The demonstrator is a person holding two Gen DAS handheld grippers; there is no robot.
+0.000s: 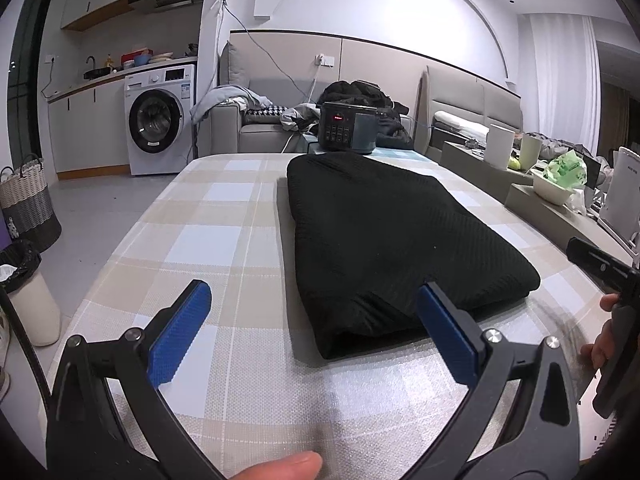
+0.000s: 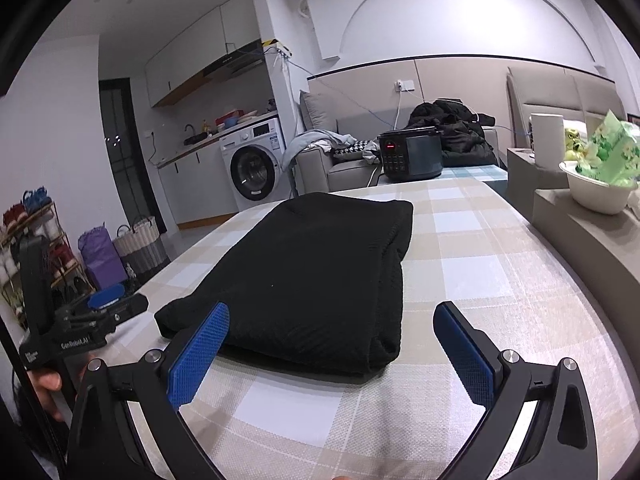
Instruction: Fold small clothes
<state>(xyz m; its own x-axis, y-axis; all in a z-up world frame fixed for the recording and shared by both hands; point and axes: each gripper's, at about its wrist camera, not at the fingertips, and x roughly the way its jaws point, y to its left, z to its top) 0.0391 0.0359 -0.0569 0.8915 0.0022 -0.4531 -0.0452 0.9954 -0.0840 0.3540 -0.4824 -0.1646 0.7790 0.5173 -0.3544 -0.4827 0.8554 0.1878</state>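
A black knit garment lies folded into a thick oblong on the checked tablecloth. My left gripper is open just short of its near edge, with its right blue pad by the garment's near end and nothing between the fingers. In the right wrist view the same garment lies ahead and slightly left, and my right gripper is open in front of its near folded edge. The left gripper's body shows at the left, held by a hand.
A dark rice cooker stands at the table's far end. A grey ledge on the right carries a white bowl, a green bag and cups. Baskets and a bin stand on the floor to the left.
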